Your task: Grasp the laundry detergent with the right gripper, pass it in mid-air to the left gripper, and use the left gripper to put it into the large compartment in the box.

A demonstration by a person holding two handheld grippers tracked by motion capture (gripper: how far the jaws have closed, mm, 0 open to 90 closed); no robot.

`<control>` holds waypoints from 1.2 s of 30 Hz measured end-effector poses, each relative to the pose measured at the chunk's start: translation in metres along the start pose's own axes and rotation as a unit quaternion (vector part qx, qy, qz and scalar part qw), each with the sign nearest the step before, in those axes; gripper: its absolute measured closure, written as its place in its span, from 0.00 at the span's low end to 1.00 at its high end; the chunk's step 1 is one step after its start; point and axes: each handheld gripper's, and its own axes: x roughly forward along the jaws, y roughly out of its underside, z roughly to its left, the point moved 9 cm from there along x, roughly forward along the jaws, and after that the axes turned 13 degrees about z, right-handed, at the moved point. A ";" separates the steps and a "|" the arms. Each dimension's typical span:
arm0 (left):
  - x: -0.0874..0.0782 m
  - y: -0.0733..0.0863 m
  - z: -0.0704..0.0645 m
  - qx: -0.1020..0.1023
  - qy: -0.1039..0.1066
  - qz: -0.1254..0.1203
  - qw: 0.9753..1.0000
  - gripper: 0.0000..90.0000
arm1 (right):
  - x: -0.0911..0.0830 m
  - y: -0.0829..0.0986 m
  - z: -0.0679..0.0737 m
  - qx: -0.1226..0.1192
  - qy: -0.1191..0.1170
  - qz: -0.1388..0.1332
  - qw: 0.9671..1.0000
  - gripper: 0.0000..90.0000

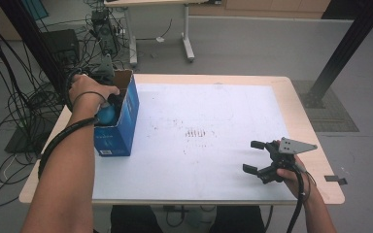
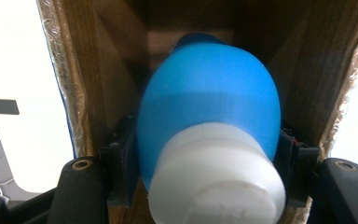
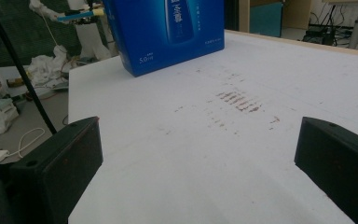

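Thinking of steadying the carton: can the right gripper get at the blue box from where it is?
Probably yes. The right gripper is open, holds nothing and faces the blue box across bare white table top. The left gripper is shut on the blue bottle inside the box.

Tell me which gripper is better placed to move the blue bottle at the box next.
Left. The left gripper already clamps the blue bottle inside the open blue box. The right gripper is open, apart from it across the table.

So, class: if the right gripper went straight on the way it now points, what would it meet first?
Probably the blue box. The right gripper is open, over bare white table, though depth is unclear.
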 end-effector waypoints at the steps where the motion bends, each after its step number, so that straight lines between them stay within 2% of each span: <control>1: 0.000 0.000 0.000 -0.001 0.000 -0.001 1.000 0.41 | 0.000 0.000 0.000 0.000 -0.001 0.000 1.000 0.01; 18: 0.000 0.000 -0.001 -0.001 0.000 0.002 1.000 0.41 | 0.000 0.000 0.000 0.001 -0.001 -0.001 1.000 0.01; 36: -0.004 0.003 0.003 -0.002 0.006 -0.008 1.000 0.40 | 0.001 0.002 -0.001 0.002 0.000 0.001 1.000 0.01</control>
